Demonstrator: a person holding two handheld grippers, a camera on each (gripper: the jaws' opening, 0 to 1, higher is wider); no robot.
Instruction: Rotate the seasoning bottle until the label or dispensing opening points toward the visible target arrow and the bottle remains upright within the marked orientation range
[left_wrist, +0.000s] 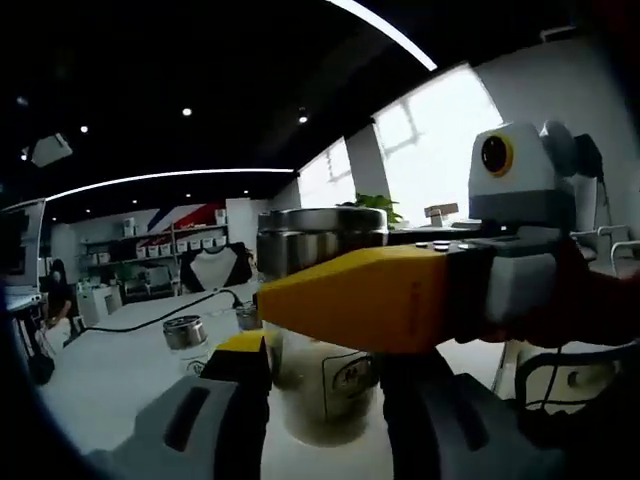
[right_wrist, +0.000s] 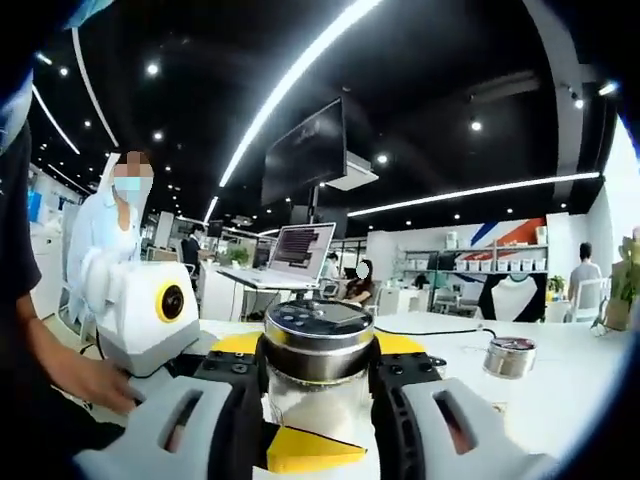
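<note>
The white surface (right_wrist: 560, 400) carries everything. On it stands the seasoning bottle (right_wrist: 318, 372), a clear glass jar with a wide metal lid, upright with its long axis vertical. In the right gripper view it sits between the jaws of the right gripper (right_wrist: 320, 415), which are clamped on its glass body just below the lid. In the left gripper view the bottle (left_wrist: 325, 385) shows a printed label facing that camera, and the right gripper's yellow jaw crosses in front of it. The left gripper (left_wrist: 325, 420) has its jaws on either side of the bottle's lower body; I cannot tell whether they touch it. A second, smaller metal-lidded jar (right_wrist: 508, 357) stands well apart on the surface.
</note>
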